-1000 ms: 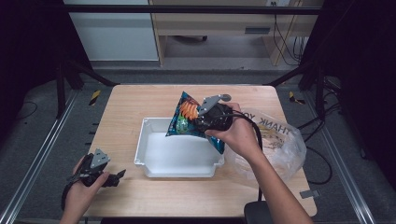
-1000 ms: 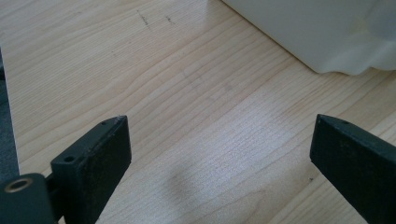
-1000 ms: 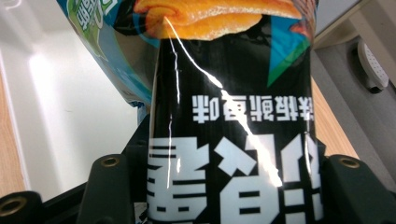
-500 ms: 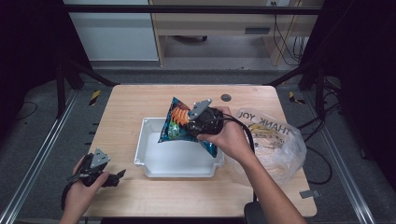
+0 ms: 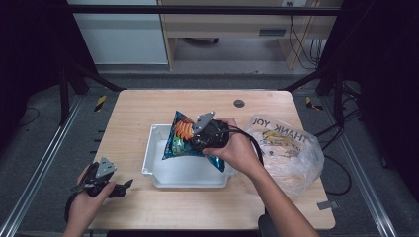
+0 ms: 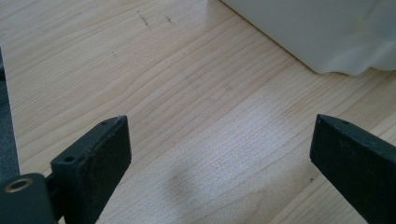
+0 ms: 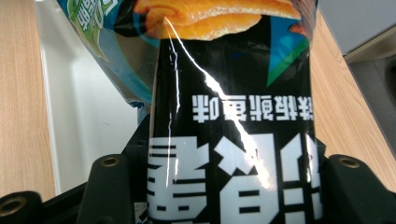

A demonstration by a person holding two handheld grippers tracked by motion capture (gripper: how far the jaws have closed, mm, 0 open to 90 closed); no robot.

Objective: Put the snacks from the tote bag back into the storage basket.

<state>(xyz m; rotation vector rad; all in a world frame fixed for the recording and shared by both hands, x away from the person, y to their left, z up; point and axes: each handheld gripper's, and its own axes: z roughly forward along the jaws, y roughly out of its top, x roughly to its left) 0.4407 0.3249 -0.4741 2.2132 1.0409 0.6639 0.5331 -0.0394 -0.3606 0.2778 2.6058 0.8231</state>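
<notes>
A crisp packet is held over the white plastic tray, clamped between the jaws of the right gripper, and it appears to be on its way into that tray. In the right gripper view the jaws are seen closed on the glossy black part of the crisp packet, with the tray below and to the side of it. The grip is taken on thin, slippery film near one end, so the packet could slide out or swing if it is lowered quickly. The packet hangs tilted across the tray's far rim; were it released there, a corner could catch on that rim and the packet could tip out onto the tabletop beyond the tray. The clamp on the puffed film could also crush the contents. The clear "THANK YOU" bag lies just beside the tray on its right, near the person's forearm, and could be dragged by it or by the trailing cable. The left gripper rests on the tabletop near the tray's near left corner, its jaws wide apart and empty, so the light tray is not steadied and could shift if nudged.
</notes>
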